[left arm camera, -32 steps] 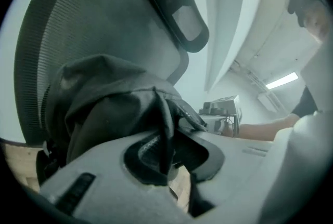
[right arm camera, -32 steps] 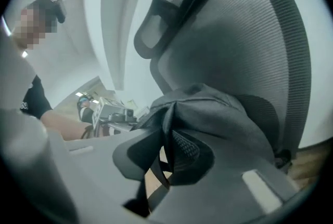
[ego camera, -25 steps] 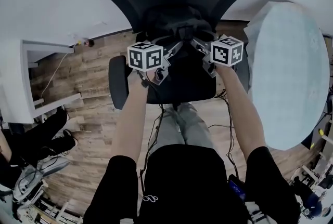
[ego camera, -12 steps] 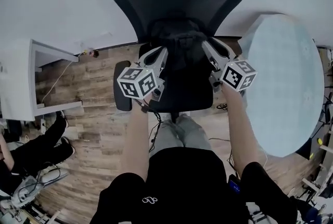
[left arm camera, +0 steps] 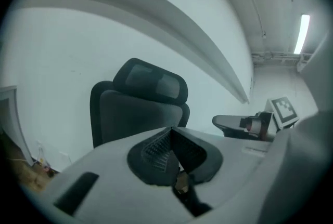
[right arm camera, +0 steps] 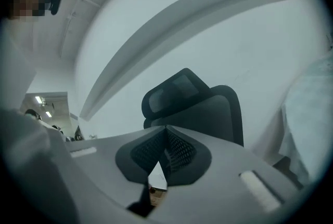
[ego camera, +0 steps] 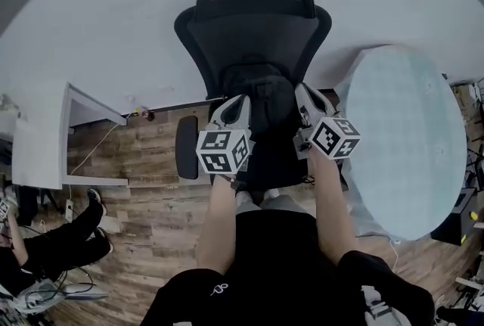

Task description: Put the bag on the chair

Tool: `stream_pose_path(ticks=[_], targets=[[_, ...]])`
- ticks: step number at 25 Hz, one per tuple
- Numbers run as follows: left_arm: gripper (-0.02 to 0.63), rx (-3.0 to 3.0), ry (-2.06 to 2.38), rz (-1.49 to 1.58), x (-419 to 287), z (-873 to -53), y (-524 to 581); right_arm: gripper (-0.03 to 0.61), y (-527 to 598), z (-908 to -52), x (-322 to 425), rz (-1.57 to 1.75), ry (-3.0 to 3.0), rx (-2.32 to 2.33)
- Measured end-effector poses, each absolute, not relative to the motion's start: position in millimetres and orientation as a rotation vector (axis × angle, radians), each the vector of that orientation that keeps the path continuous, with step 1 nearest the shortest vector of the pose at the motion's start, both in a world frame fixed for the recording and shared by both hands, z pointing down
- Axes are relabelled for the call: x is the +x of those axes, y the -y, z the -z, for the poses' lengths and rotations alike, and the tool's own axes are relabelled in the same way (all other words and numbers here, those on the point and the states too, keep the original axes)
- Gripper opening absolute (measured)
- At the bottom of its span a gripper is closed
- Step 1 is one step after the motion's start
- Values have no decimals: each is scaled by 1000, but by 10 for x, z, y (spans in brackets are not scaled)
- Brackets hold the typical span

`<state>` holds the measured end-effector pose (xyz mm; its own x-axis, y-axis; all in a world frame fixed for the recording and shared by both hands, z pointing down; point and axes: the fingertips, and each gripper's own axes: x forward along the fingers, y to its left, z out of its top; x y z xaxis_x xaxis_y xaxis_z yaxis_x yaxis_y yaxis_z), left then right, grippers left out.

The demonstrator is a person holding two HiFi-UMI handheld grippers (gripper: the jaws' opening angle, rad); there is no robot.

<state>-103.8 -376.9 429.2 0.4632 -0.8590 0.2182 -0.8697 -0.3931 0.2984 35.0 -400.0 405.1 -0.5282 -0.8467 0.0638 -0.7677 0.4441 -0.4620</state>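
Note:
A black office chair [ego camera: 253, 29] stands against the white wall. The black bag [ego camera: 261, 94] lies on its seat against the backrest. My left gripper [ego camera: 240, 100] hovers at the bag's left side and my right gripper [ego camera: 304, 91] at its right. Both are shut with nothing between the jaws. In the left gripper view the pads of the left gripper [left arm camera: 170, 129] meet in front of the chair [left arm camera: 138, 106], and the right gripper's body [left arm camera: 255, 125] shows at the right. In the right gripper view the right gripper [right arm camera: 165, 128] is also closed, with the chair [right arm camera: 208, 108] behind it.
A round pale-blue table [ego camera: 404, 143] stands close to the chair's right. A white desk [ego camera: 41, 143] is at the left over the wood floor [ego camera: 144, 188]. A seated person's legs and shoes [ego camera: 53, 234] are at lower left. Cables lie beneath the chair.
Both grippers had their jaws spread at the bag; now both are closed and drawn back from it. The bag stays on the seat. The head view has risen and shows the whole chair.

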Motion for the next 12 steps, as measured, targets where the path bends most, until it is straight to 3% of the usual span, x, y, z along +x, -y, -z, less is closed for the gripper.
stream_pose_path(ticks=[5, 12], targets=[[2, 2323, 1684, -38, -1173, -4052, 3806, 5, 3983, -3838, 281, 498, -2612, -1468], [0, 2341, 1681, -66, -1171, -4014, 3848, 5, 3995, -3613, 279, 446, -2609, -1421]])
